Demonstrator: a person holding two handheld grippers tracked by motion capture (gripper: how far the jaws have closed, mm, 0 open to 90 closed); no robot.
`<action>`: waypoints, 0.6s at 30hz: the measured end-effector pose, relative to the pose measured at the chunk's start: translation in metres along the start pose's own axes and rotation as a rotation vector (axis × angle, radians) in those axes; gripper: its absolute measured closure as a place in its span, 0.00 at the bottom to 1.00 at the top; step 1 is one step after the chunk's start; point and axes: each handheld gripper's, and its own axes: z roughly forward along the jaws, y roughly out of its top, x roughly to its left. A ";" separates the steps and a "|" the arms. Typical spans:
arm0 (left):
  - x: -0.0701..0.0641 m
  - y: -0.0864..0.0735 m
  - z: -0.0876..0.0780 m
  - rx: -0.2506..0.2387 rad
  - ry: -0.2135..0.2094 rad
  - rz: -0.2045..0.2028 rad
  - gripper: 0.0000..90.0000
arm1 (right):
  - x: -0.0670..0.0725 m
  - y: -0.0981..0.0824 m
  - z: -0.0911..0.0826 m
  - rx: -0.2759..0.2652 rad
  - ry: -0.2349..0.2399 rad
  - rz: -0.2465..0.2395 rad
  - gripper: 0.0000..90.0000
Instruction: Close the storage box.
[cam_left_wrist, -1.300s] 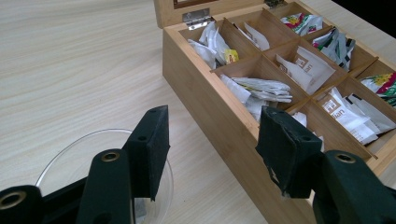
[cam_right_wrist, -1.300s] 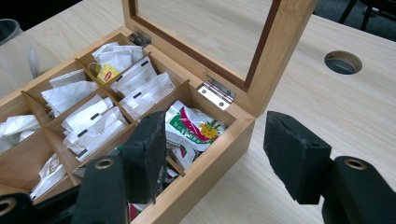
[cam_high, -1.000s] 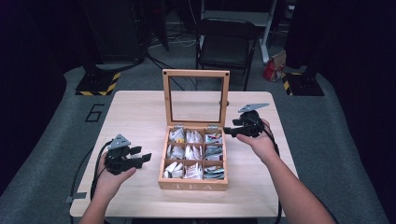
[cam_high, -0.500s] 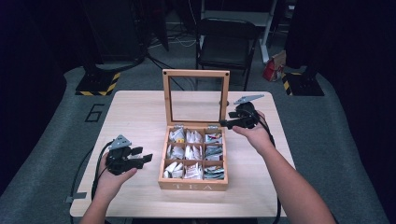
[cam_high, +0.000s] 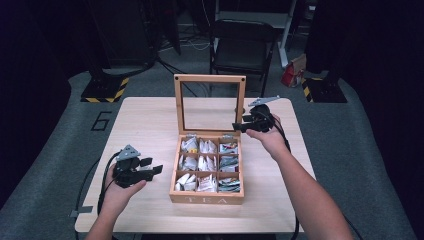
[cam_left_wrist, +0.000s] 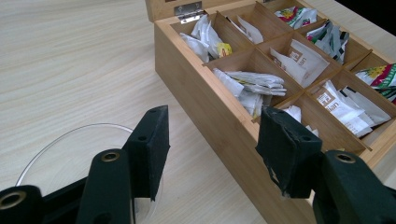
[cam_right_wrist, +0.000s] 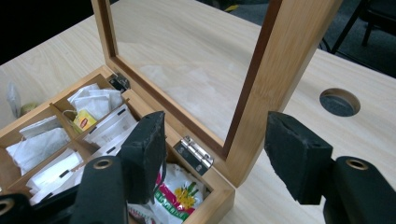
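Tea box (cam_high: 207, 170) sits at the middle of the table (cam_high: 145, 125), lid (cam_high: 210, 102) standing upright on its rear hinges, nine compartments filled with tea bags (cam_left_wrist: 254, 84). Your right gripper (cam_high: 241, 123) is at the lid's right post, near the hinge: in the right gripper view the jaws stand apart with the post (cam_right_wrist: 280, 88) rising in the gap between them, neither pad pressing on the wood, so the grip is released. One pad hangs over the back-corner compartment and its green-printed packet (cam_right_wrist: 180, 193); the other is over bare table outside the box. Your left gripper (cam_high: 152, 166) rests low on the table, just beside the box's left wall, jaws apart and empty; in the left gripper view the box wall (cam_left_wrist: 210, 121) runs past the gap without touching either pad. Table is pale wood with a round cable hole (cam_right_wrist: 339, 101) behind the lid. Grey floor around it, a black folding chair (cam_high: 240, 47) beyond the far edge, yellow-black striped bases (cam_high: 102, 90) to either side. Compared with a second ago: your right hand has shifted leftward from the box's right rear corner in to the lid post; your left hand has stayed put; box and lid unchanged.
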 end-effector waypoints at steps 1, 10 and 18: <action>0.000 0.000 0.000 -0.011 0.007 -0.001 0.48 | -0.001 0.000 0.001 -0.003 -0.001 -0.005 0.43; 0.002 -0.001 -0.003 -0.006 0.007 -0.007 0.48 | -0.004 0.001 0.011 -0.025 0.030 0.005 0.49; 0.001 -0.002 -0.003 -0.004 0.004 -0.005 0.48 | -0.002 0.002 0.013 0.002 0.021 0.009 0.50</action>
